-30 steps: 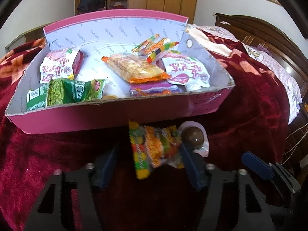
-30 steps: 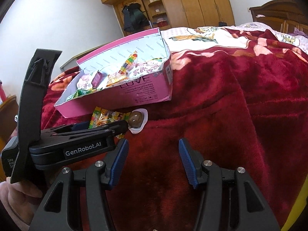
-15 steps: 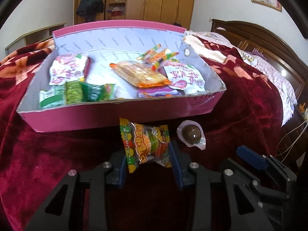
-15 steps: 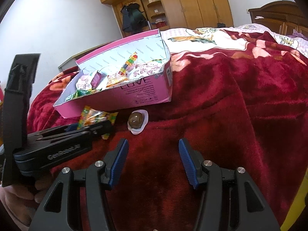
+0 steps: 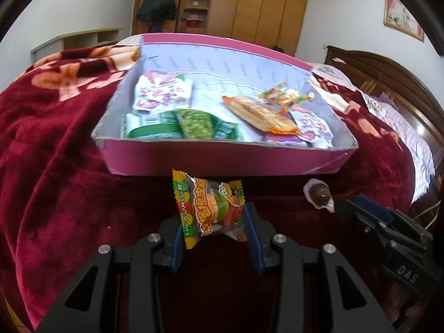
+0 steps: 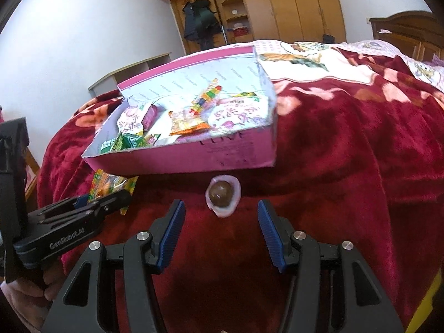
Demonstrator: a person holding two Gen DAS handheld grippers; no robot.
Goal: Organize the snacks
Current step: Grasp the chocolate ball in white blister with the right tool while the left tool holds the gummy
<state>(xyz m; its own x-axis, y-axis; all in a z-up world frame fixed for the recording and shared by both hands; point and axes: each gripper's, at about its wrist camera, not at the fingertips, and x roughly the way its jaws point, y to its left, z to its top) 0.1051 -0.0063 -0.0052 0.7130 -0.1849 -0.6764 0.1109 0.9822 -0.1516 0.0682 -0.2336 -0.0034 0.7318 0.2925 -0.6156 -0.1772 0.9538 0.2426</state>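
Since a second ago the left tongs have closed on the crinkly yellow-and-orange gummy candy packet and lifted it off the plush dark-red blanket. So it's pinched between the blue pads by its sides, hanging clear, probably so it can go over the wall ahead.

Right tongs sit partly spread with nothing between them, and the round brown chocolate ball in its clear-white wrapper lies on the blanket just ahead of the tips, lined up like it's next.

Just beyond both pairs is the shallow pink cardboard box, already holding green, white-and-pink and orange snack packs, so that's the drop spot.
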